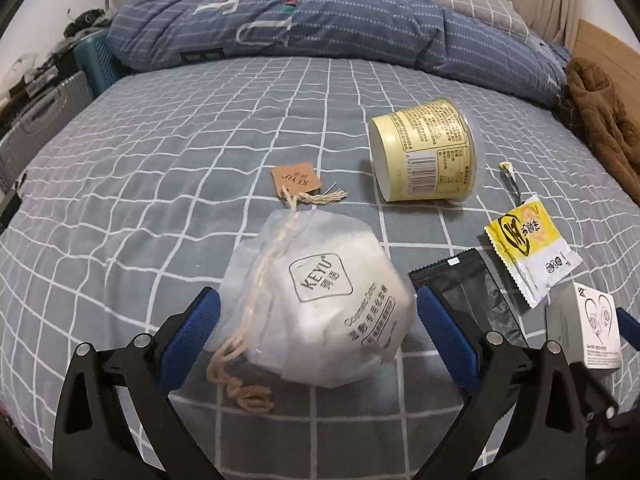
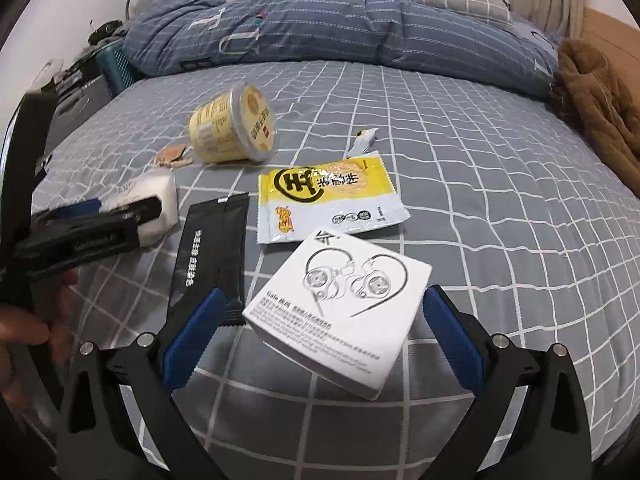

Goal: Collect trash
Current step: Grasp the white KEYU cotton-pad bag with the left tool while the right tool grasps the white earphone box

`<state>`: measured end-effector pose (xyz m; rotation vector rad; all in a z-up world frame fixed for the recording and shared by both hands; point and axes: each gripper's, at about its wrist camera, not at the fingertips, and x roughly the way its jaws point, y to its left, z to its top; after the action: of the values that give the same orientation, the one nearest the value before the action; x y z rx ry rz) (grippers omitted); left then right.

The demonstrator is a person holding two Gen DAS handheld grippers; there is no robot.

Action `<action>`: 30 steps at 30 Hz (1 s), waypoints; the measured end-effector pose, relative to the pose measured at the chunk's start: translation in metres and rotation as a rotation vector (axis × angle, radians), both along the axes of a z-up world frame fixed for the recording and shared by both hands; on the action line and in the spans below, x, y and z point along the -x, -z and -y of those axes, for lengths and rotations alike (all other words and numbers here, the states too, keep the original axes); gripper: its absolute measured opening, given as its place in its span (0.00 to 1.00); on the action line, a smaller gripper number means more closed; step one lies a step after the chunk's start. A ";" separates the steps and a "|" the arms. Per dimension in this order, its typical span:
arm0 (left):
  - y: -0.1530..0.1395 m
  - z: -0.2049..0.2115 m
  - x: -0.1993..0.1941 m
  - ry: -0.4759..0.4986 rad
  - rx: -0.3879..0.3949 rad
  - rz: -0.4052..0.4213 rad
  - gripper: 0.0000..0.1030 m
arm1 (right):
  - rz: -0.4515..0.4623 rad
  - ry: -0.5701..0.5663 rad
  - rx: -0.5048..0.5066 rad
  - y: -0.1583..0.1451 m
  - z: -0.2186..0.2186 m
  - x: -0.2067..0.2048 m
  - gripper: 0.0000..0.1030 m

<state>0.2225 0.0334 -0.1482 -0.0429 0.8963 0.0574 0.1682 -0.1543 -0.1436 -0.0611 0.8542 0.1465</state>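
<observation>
in the left wrist view, the left gripper [image 1: 316,320] is spread wide around a white drawstring bag [image 1: 320,304] lying on the checked bed sheet [image 1: 160,160]. the blue pads sit on each side of the bag, and i cannot tell if they touch it. the bag looks soft, puffy and light, so it will squash when squeezed. the fat middle is the best place to hold it, not the loose rope. a yellow tub [image 1: 426,150] lies on its side farther back.

in the right wrist view, the right gripper [image 2: 320,336] is spread wide too, with a white earphone box [image 2: 340,312] between its pads. the box looks stiff and light with smooth sides, so hold it flat across its two edges. a black pouch [image 2: 212,252] and a yellow snack wrapper [image 2: 328,200] lie just beside it, thin and crinkly.
</observation>
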 end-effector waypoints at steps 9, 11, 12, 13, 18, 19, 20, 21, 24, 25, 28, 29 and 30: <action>0.010 0.002 -0.006 0.017 -0.003 -0.018 0.76 | -0.069 0.057 -0.068 0.014 0.014 -0.013 0.87; 0.011 0.003 -0.005 0.027 -0.004 -0.016 0.70 | -0.085 0.062 -0.101 0.017 0.017 -0.015 0.86; 0.012 0.004 -0.005 0.030 -0.006 -0.018 0.68 | -0.084 0.064 -0.100 0.017 0.017 -0.015 0.85; 0.013 0.005 -0.004 0.034 -0.007 -0.017 0.66 | -0.078 0.061 -0.093 0.017 0.016 -0.015 0.85; 0.012 0.004 -0.001 0.028 -0.004 -0.009 0.55 | -0.054 0.061 -0.074 0.018 0.012 -0.012 0.84; 0.011 0.004 0.000 0.026 -0.006 -0.006 0.55 | -0.050 0.061 -0.072 0.018 0.012 -0.012 0.84; 0.011 0.004 0.001 0.025 -0.006 -0.006 0.54 | -0.046 0.062 -0.070 0.018 0.012 -0.011 0.83; 0.010 0.004 0.003 0.025 -0.007 -0.005 0.53 | -0.043 0.064 -0.071 0.018 0.012 -0.011 0.82; 0.006 0.004 0.009 0.016 -0.003 0.003 0.53 | -0.031 0.062 -0.061 0.016 0.010 -0.007 0.79; 0.004 0.004 0.011 0.014 -0.002 0.006 0.53 | -0.028 0.059 -0.054 0.015 0.009 -0.006 0.79; 0.001 0.005 0.018 0.020 -0.002 0.012 0.53 | -0.022 0.048 -0.044 0.012 0.008 -0.001 0.76; -0.002 0.006 0.021 0.022 0.001 0.015 0.52 | -0.021 0.045 -0.042 0.011 0.008 0.001 0.76; -0.003 0.006 0.024 0.022 0.005 0.019 0.52 | -0.019 0.043 -0.041 0.011 0.008 0.002 0.76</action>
<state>0.1989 0.0275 -0.1449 -0.0380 0.8779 0.0346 0.1663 -0.1625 -0.1546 -0.0023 0.8710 0.1241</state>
